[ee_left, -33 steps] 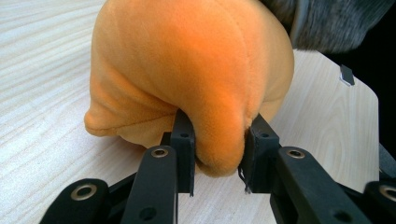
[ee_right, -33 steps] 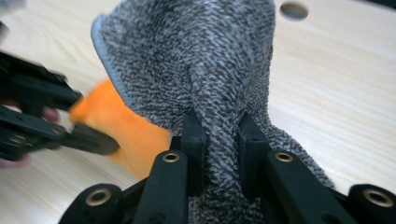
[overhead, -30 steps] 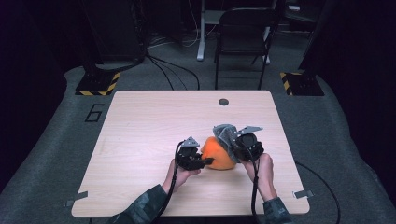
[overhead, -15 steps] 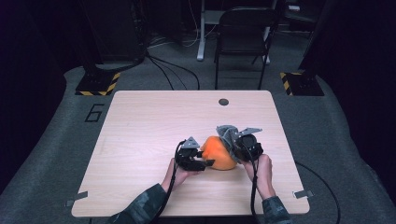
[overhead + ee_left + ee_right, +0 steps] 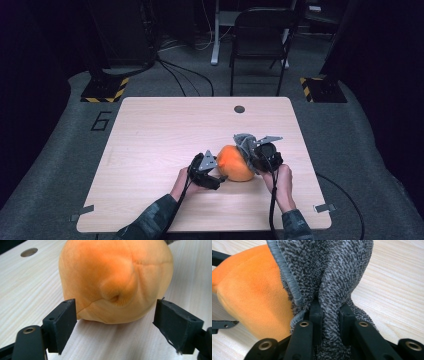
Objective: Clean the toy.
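Item 1, desk (image 5: pixel 150 150): pale wood top with a round cable hole (image 5: pixel 239 109) near its far edge, at twelve o'clock from the work.

Item 2, orange plush (image 5: pixel 235 162): soft, rounded, lying on the desk right of centre, towards the near edge. In the left gripper view I see it (image 5: pixel 115 280) resting on the wood, with a puckered dimple facing the camera.

Item 3, grey cloth (image 5: pixel 243 141): a fuzzy towel with a stitched hem, bunched at the plush's two o'clock side and lying against it (image 5: pixel 322 272).

Item 4, my left hand-held gripper (image 5: pixel 216 170): at nine o'clock of the plush. Its jaws have just been opening and now stand wide apart (image 5: pixel 115 322), one on either side of the plush's near end. The pads do not press on it.

Item 5, my right hand-held gripper (image 5: pixel 252 155): at three o'clock of the plush. Jaws clamped tight on a fold of the cloth (image 5: pixel 329 315), which rises between them and drapes forward over the plush (image 5: pixel 249 290).

Item 6, chair (image 5: pixel 262 30): dark, standing on the floor beyond the desk at twelve o'clock.
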Available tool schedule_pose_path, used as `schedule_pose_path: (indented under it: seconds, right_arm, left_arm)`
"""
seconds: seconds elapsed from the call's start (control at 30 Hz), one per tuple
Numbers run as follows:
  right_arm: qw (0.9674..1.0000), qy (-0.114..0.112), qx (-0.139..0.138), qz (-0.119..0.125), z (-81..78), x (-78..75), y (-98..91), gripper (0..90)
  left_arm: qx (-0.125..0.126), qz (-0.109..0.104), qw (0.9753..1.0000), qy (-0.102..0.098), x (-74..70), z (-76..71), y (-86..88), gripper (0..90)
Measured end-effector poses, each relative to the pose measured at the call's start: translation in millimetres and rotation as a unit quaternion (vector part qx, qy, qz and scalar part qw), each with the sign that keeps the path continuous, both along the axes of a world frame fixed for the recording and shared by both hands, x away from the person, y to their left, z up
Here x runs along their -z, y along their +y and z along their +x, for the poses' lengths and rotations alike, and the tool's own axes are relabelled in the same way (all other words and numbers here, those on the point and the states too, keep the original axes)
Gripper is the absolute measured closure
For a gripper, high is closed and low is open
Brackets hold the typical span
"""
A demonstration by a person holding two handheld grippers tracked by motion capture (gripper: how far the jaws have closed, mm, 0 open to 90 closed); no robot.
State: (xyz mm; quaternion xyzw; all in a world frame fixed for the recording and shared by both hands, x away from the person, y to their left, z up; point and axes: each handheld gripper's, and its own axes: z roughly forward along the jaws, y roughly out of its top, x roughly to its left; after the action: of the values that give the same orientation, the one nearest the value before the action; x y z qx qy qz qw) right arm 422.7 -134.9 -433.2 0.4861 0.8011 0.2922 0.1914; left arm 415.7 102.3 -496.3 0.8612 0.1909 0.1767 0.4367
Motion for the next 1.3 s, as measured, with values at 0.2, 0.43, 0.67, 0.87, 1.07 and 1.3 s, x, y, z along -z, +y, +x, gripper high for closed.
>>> schedule_pose_path:
  seconds: [0.2, 0.43, 0.67, 0.87, 1.07, 1.3]
  right_arm:
    - [1.0000, 0.000, 0.000, -0.001, 1.0, 0.4, -0.6, 77.5]
    - [1.0000, 0.002, 0.001, 0.002, 1.0, 0.5, -0.6, 77.5]
    - [1.0000, 0.002, 0.000, 0.001, 1.4, 0.8, -0.9, 77.5]
    - [1.0000, 0.005, 0.003, 0.002, 1.6, 1.1, -1.5, 77.5]
    - [0.9997, -0.004, 0.000, 0.023, 1.0, -2.8, -8.8, 77.2]
    - [0.9973, -0.005, 0.063, 0.039, 1.9, -10.1, -48.5, 77.1]
  left_arm:
    - [0.010, 0.031, 0.9988, -0.035, 7.2, 0.1, -3.9, 16.0]
    - [0.010, 0.045, 0.9980, -0.044, 14.1, 2.8, -6.9, 16.0]
    - [0.021, 0.041, 0.9967, -0.067, 18.5, 1.5, -8.0, 21.2]
    - [0.021, 0.032, 0.9960, -0.081, 21.5, -2.4, -8.9, 47.6]
    - [0.016, 0.031, 0.9962, -0.080, 21.2, -3.5, -9.0, 62.2]
    - [0.014, 0.032, 0.9964, -0.077, 21.6, -3.2, -8.2, 65.8]
